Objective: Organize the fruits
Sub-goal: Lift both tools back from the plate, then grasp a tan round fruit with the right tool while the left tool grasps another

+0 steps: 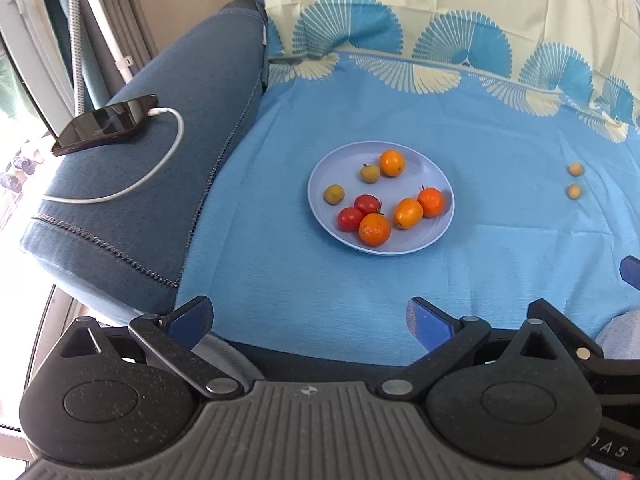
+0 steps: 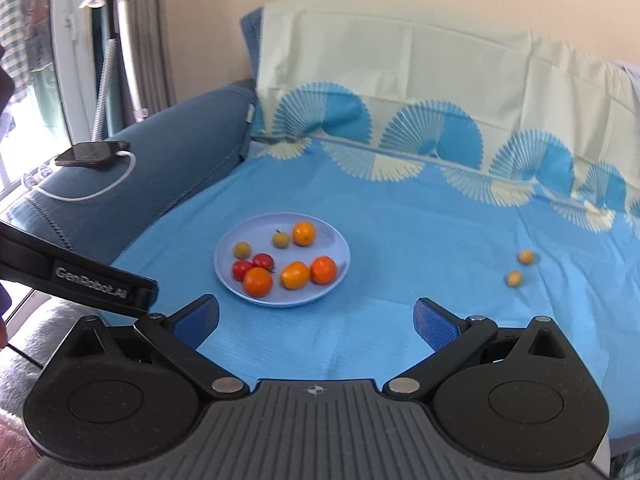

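Observation:
A pale blue plate (image 1: 344, 166) (image 2: 332, 240) sits on the blue sheet. It holds several fruits: oranges (image 1: 375, 229) (image 2: 257, 281), two red tomatoes (image 1: 349, 219) (image 2: 241, 269) and two small brownish-yellow fruits (image 1: 333, 194) (image 2: 242, 249). Two more small yellow fruits lie on the sheet to the right of the plate (image 1: 575, 169) (image 1: 574, 191) (image 2: 526, 257) (image 2: 513, 278). My left gripper (image 1: 310, 320) is open and empty, near the sheet's front edge. My right gripper (image 2: 316, 322) is open and empty, short of the plate.
A dark blue sofa armrest (image 1: 132, 208) (image 2: 132, 184) stands at the left, with a phone (image 1: 106, 124) (image 2: 92, 154) and its white cable on it. A patterned backrest cover (image 1: 440, 40) (image 2: 420, 120) rises behind. The left gripper's body (image 2: 80, 280) shows at the left of the right wrist view.

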`<action>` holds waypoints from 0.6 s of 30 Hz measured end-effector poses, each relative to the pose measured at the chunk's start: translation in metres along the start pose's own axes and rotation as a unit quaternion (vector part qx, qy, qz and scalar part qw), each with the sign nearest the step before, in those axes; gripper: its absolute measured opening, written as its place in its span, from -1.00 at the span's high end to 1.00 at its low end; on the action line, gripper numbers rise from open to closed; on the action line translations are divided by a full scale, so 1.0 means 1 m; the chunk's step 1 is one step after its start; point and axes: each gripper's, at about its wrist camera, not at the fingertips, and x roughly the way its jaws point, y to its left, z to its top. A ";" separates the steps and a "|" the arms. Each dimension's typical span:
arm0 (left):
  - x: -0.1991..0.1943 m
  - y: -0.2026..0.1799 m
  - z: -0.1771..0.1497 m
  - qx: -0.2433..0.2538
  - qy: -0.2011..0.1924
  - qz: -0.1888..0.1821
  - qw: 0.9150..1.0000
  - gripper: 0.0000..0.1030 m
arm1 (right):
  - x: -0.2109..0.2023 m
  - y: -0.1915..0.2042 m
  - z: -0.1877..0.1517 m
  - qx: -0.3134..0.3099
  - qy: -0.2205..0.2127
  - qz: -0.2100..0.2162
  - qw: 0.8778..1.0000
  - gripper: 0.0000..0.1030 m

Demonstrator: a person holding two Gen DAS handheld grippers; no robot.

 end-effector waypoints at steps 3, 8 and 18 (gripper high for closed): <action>0.013 -0.010 0.011 0.006 0.013 -0.001 1.000 -0.99 | 0.013 -0.018 -0.002 0.019 0.006 -0.014 1.000 -0.99; 0.032 -0.029 0.037 0.015 0.028 0.001 0.999 -0.99 | 0.045 -0.071 -0.005 0.069 0.008 -0.079 0.994 -0.99; 0.078 -0.090 0.097 0.054 0.044 0.013 0.997 -0.99 | 0.179 -0.216 -0.013 0.147 0.037 -0.189 0.970 -0.99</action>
